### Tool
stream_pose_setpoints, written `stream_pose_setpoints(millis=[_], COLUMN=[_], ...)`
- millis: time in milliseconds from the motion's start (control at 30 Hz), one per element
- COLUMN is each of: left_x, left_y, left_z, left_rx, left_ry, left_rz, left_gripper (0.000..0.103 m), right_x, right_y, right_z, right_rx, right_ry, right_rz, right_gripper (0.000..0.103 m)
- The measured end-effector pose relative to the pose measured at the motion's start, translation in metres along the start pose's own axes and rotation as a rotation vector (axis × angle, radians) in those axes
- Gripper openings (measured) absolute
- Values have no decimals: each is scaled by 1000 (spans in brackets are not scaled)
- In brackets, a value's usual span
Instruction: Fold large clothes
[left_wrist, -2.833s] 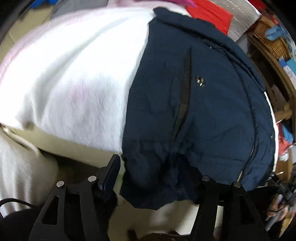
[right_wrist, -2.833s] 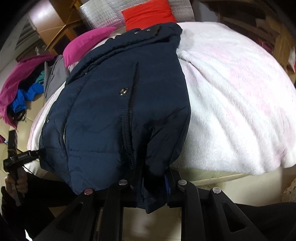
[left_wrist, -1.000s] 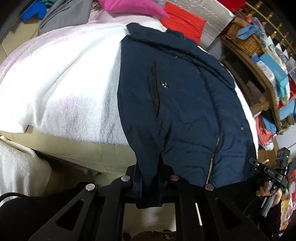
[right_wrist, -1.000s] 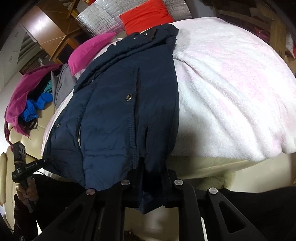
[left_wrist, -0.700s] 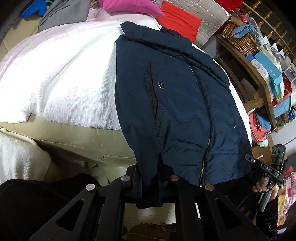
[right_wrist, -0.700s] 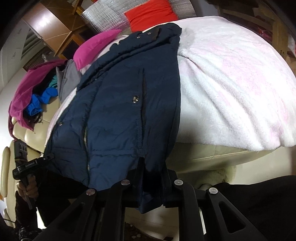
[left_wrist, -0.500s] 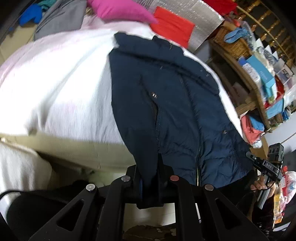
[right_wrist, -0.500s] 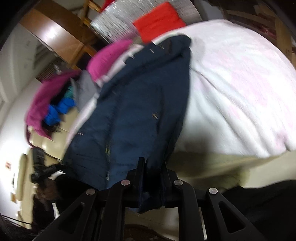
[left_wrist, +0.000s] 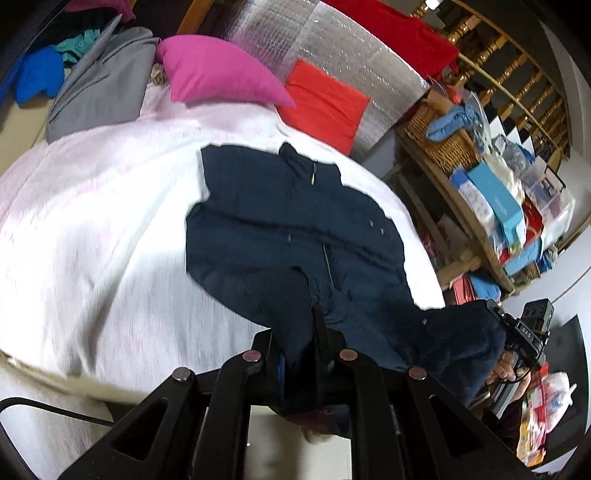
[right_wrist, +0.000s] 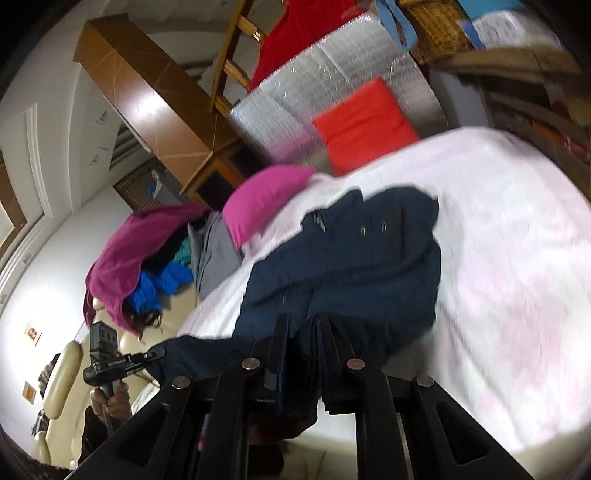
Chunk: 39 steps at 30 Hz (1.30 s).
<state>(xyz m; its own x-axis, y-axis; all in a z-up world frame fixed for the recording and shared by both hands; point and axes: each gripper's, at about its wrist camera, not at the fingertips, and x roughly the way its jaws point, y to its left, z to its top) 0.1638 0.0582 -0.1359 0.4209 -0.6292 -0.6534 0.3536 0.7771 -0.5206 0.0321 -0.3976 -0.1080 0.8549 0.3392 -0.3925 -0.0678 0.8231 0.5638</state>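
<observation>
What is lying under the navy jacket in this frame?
The navy jacket lies on a white, pink-tinged fleece blanket that shows all around its far part. What the blanket covers beneath cannot be seen. Its near hem is lifted, pinched in both claws.

Home bedrm: bed (left_wrist: 92, 258), pillows (left_wrist: 218, 74), cluttered shelf (left_wrist: 480, 206)

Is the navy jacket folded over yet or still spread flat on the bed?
Partly folded: both claws, left and right, grip the navy jacket's hem, lifted toward the collar; the upper half lies on the white blanket.
</observation>
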Motion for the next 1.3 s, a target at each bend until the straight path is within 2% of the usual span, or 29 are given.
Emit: stream_pose_setpoints(millis=[200, 233, 267, 467, 633, 733, 833, 933, 967, 1000, 1067, 1133, 1300], left_x=[17, 22, 26, 56, 62, 57, 50, 43, 42, 41, 39, 37, 32], left_y=[-4, -5, -4, 0, 5, 7, 9, 7, 5, 5, 3, 2, 3], left_z=[39, 45, 48, 63, 46, 33, 24, 17, 15, 14, 12, 9, 4], left_rx=[-14, -19, -22, -63, -67, -65, -68, -58, -54, -53, -52, -53, -58], left_ry=[-34, -39, -42, -60, -38, -39, -36, -32, -31, -32, -35, -36, -36], left_rz=[-2, -1, 0, -2, -17, 9, 10, 24, 26, 29, 32, 31, 27], left_gripper=[12, 12, 12, 12, 12, 12, 12, 12, 12, 12, 12, 12, 12], right_x=[21, 24, 27, 46, 51, 46, 45, 44, 44, 44, 41, 41, 60], right_y=[5, 3, 1, -27, -45, -57, -75, -87, -89, -90, -92, -93, -104], right_z=[30, 34, 38, 58, 45, 23, -7, -46, -63, -73, -98, -115, -148], right_rx=[1, 6, 12, 83, 106, 110, 168, 245, 270, 289, 336, 374, 439], right_ry=[-75, -89, -106, -162, -77, -22, 70, 154, 193, 209, 228, 248, 297], right_rz=[-28, -34, -42, -82, -94, -163, -190, -183, -181, -181, -149, -117, -111], right_gripper=[15, 13, 7, 7, 7, 8, 9, 19, 33, 55, 72, 72, 74])
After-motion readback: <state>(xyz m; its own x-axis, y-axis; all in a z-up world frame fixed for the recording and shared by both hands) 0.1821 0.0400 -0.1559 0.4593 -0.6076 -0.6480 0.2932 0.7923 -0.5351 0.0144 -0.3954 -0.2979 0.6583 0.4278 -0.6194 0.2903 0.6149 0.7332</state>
